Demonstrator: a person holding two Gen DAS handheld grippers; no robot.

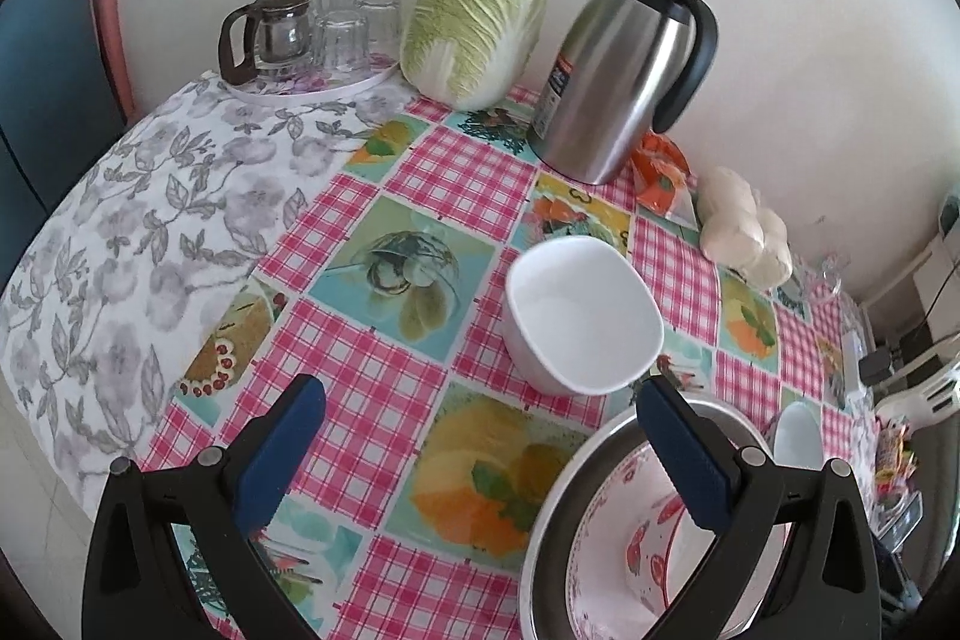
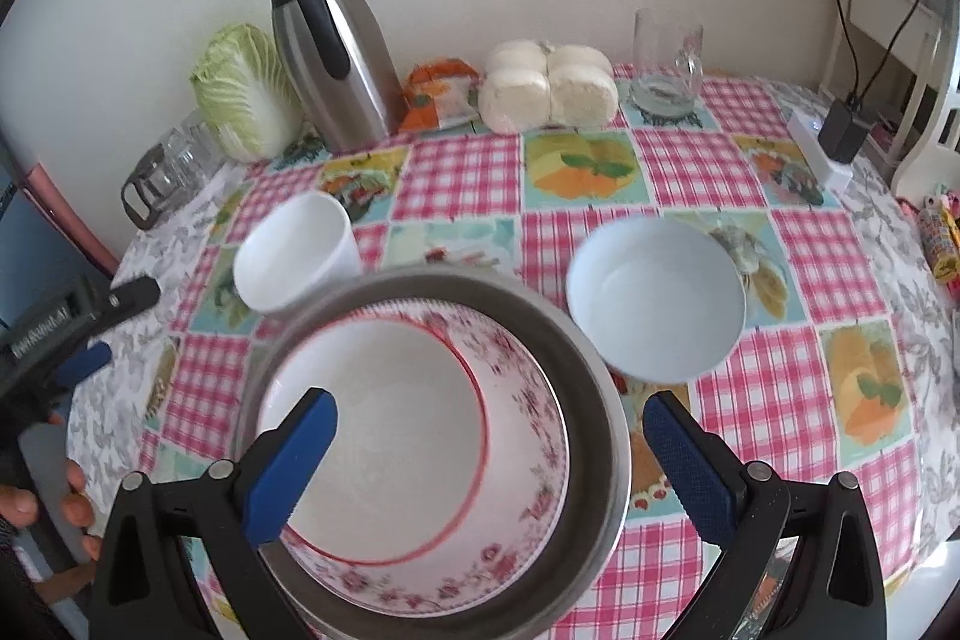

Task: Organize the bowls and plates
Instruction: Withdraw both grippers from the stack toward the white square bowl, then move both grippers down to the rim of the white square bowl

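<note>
A steel bowl [image 2: 585, 349] sits at the table's near edge. Inside it nests a floral bowl [image 2: 534, 436], and inside that a white red-rimmed bowl [image 2: 390, 430]. My right gripper [image 2: 489, 430] hovers open over this stack, one finger above the inside and the other outside the steel rim. A white squarish bowl [image 2: 294, 256] stands behind on the left, a pale blue bowl [image 2: 657, 298] on the right. My left gripper [image 1: 486, 454] is open over bare tablecloth, just short of the squarish bowl [image 1: 585, 316], with the steel bowl [image 1: 606, 436] at its right finger.
Along the wall stand a steel thermos [image 1: 624, 64], a cabbage [image 1: 474, 22], a tray of glasses with a glass teapot [image 1: 300, 34], bagged white buns [image 2: 549, 85], an orange packet [image 2: 432, 91] and a glass mug [image 2: 666, 58]. A charger [image 2: 840, 130] lies far right.
</note>
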